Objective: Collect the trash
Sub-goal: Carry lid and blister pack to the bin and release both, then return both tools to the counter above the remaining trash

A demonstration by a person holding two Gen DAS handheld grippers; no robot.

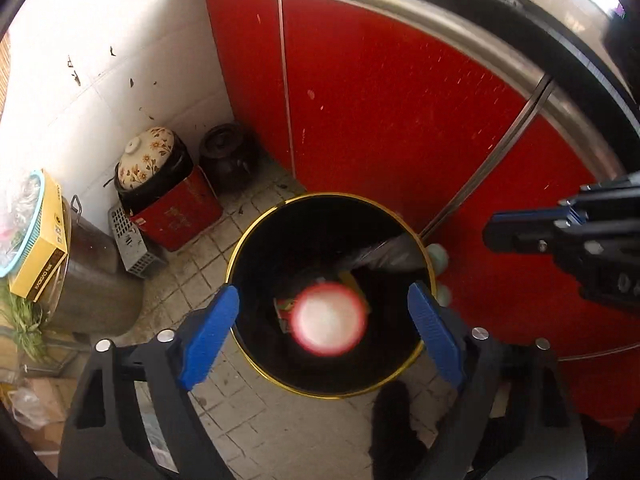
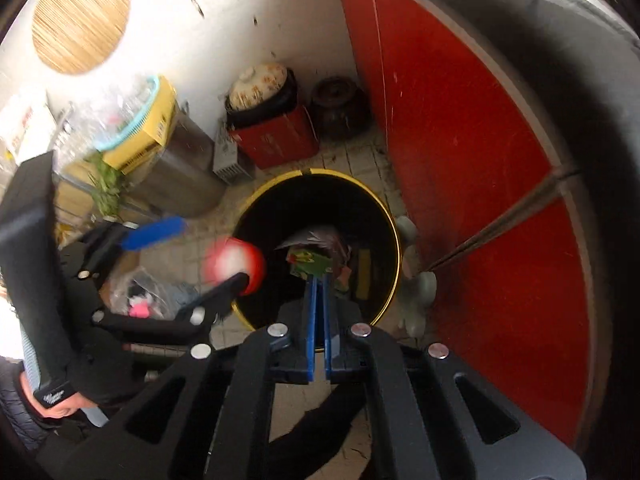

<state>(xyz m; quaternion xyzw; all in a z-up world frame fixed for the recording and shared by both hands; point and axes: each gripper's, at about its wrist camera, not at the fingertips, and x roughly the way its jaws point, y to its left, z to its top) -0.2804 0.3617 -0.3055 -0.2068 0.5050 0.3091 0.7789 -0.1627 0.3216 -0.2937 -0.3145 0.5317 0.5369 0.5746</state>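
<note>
Trash already lies in the black bin (image 1: 256, 248); left hand-held gripper (image 1: 324, 316) gapes, red-rimmed cup (image 1: 329, 319) loose at six o'clock; right hand-held gripper (image 2: 319, 280) pinches a green wrapper (image 2: 310, 261), undropped.

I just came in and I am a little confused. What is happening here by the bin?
A person is throwing trash into a black bin with a gold rim. The left tool is open above it, and a blurred red and white cup sits between its pads, apparently dropping. The right tool is shut on a green wrapper over the bin.
</note>
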